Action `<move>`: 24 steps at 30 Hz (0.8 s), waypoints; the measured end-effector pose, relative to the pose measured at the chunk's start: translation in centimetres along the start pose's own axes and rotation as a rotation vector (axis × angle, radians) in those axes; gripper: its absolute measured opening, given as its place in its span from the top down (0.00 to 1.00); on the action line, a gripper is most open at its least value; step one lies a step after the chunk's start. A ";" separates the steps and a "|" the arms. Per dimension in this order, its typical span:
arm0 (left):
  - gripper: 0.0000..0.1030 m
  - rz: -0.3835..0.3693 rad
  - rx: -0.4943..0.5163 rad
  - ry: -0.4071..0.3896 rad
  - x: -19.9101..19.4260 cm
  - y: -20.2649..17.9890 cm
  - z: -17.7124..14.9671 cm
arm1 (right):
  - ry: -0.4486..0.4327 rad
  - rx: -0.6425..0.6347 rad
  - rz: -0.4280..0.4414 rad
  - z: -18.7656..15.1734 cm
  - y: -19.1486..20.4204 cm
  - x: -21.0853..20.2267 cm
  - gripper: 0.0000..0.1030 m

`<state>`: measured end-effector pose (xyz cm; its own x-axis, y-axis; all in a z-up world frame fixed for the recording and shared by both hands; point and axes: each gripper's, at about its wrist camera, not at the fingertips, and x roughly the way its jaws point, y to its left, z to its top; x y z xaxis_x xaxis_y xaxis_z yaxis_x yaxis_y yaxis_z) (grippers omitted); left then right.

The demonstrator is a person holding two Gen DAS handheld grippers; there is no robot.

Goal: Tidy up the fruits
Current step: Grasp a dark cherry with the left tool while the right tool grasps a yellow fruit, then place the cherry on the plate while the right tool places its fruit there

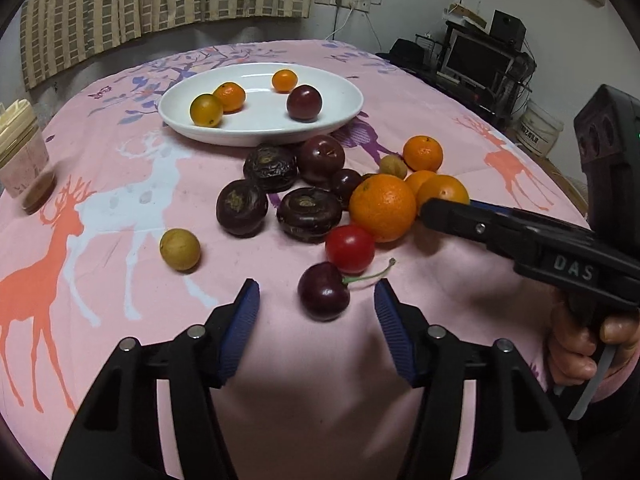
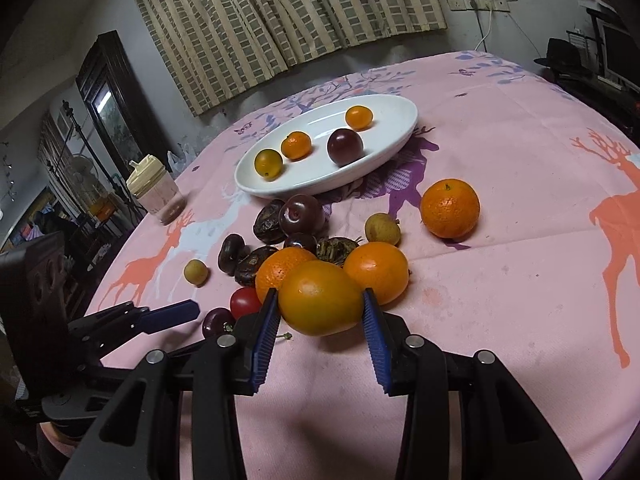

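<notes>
Clenched on a smooth yellow-orange round citrus fruit (image 2: 320, 300): the right gripper (image 2: 319, 292), with both blue ribbed pads (image 2: 264, 336) pressed against the sides of the fruit. Held just above or on the pink tablecloth with deer print (image 2: 500, 320) (could not tell which from the right wrist view). Touched behind by two other oranges of the pile, one rough-skinned (image 2: 280, 270) and one smooth (image 2: 378, 272).

Released and standing apart: the left gripper (image 1: 316, 282). Placed between its two fingertips, slightly ahead of them, a dark red glossy cherry with green stem (image 1: 324, 292), resting on the cloth, touched by neither pad (a clear gap on the left side, a smaller one on the right). Just beyond the cherry, a small bright red round tomato (image 1: 350, 248), near touching it, and then the big rough orange (image 1: 382, 208).

Farther back, near the middle of the table, a white oval ceramic plate (image 1: 260, 134), with three small orange-yellow fruits and one dark purple plum (image 1: 304, 102) lying in it, well apart from both grippers. Between plate and grippers, a loose heap of dark brown flattened bulbs (image 1: 308, 214) and more plums.
</notes>
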<state>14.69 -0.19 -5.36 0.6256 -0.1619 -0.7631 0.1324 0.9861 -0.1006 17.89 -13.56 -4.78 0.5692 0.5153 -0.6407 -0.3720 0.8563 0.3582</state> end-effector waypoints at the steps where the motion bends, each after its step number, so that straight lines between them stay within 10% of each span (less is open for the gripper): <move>1: 0.43 0.006 0.003 0.007 0.3 -0.1 0.2 | -0.002 0.002 0.004 0.0 0.0 0.0 0.60; 13: 0.73 0.057 0.072 0.060 1.6 -1.5 0.6 | -0.016 0.014 0.030 0.0 -0.4 -0.3 0.60; 24: 0.73 0.029 0.021 -0.072 -2.4 1.4 5.1 | -0.067 -0.015 0.051 3.9 0.1 -0.9 0.60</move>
<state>17.34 1.39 -0.43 0.6827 -0.1362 -0.7179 0.1289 0.9895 -0.0651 20.19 -13.80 -1.55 0.5963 0.5601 -0.5750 -0.4128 0.8283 0.3788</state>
